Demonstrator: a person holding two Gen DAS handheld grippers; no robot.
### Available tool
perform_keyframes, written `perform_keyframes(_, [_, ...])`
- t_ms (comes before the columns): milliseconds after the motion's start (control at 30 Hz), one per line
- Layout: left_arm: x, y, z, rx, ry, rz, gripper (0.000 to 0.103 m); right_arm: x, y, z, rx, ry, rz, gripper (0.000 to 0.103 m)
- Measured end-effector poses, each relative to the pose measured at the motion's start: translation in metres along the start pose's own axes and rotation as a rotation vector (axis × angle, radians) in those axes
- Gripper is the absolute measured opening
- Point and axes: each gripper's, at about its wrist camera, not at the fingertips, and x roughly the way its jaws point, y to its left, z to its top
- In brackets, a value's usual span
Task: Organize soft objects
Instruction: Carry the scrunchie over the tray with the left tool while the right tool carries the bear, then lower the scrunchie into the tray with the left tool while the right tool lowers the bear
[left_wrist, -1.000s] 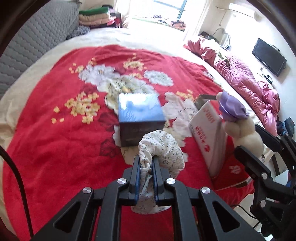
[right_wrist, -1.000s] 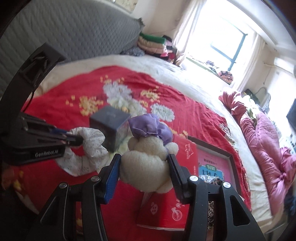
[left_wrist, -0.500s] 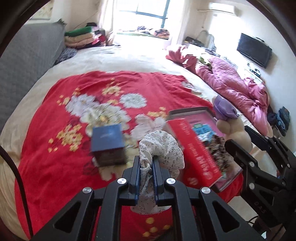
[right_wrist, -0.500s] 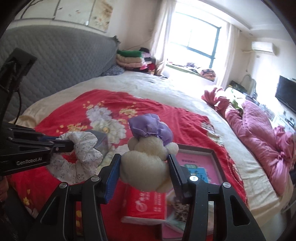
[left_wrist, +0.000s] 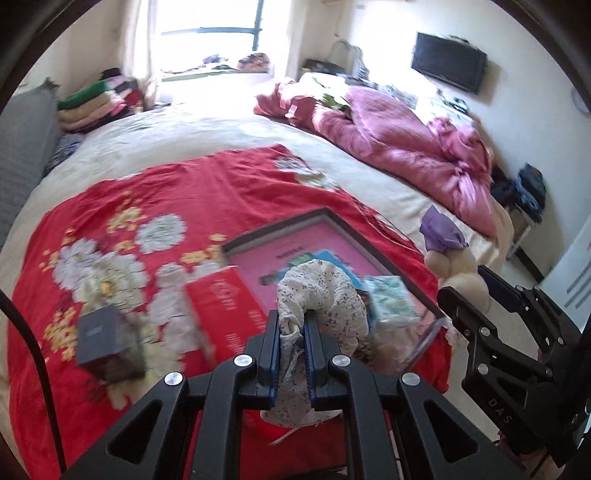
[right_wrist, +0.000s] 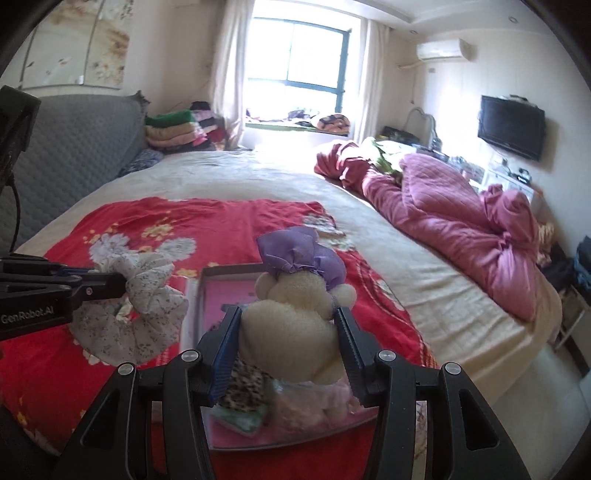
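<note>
My left gripper (left_wrist: 291, 328) is shut on a white floral cloth scrunchie (left_wrist: 321, 288) and holds it above the pink tray (left_wrist: 258, 254). The scrunchie also shows in the right wrist view (right_wrist: 144, 291), at the left gripper's tip. My right gripper (right_wrist: 288, 332) is shut on a cream plush bear with a purple cap (right_wrist: 295, 306), held over the tray's (right_wrist: 210, 295) near end. The bear also shows at the right of the left wrist view (left_wrist: 450, 262). Several soft items (right_wrist: 255, 398) lie in the tray below the bear.
A red box (left_wrist: 225, 310) leans at the tray's left edge and a dark blue box (left_wrist: 103, 336) sits further left on the red floral blanket (left_wrist: 147, 206). A pink quilt (right_wrist: 461, 221) lies bunched at the right. Folded clothes (right_wrist: 177, 129) are stacked by the grey headboard (right_wrist: 70, 147).
Both grippers have swung right and risen with their loads. The tray has come to the centre under them, and the blue box has shifted to the left.
</note>
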Motion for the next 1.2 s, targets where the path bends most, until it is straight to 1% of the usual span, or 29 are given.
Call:
perform_keyframes(167, [0.033,-0.029,0.007,0.042,0.051,-0.031,0.011,0.011,-0.032,-0.013,0.042,0.031,-0.048,0.053])
perform_keyframes(267, [0.053,-0.038,0.006,0.061,0.084,-0.037,0.011,0.017,-0.045,-0.024,0.055,0.053,-0.067,0.053])
perform_keyframes(367, [0.071,-0.043,0.005,0.067,0.116,-0.045,0.011,0.026,-0.053,-0.031,0.061,0.075,-0.078,0.053])
perform_keyframes(500, [0.085,-0.046,0.003,0.071,0.138,-0.039,0.011,0.036,-0.055,-0.036,0.045,0.101,-0.095,0.053])
perform_keyframes(733, [0.103,-0.040,0.004,0.062,0.169,-0.020,0.011,0.059,-0.054,-0.045,0.018,0.156,-0.084,0.053])
perform_keyframes(933, [0.113,-0.032,0.003,0.046,0.190,-0.012,0.011,0.080,-0.054,-0.054,0.027,0.201,-0.049,0.053])
perform_keyframes(1200, [0.118,-0.024,0.004,0.023,0.197,-0.006,0.011,0.097,-0.048,-0.059,0.062,0.218,0.007,0.053])
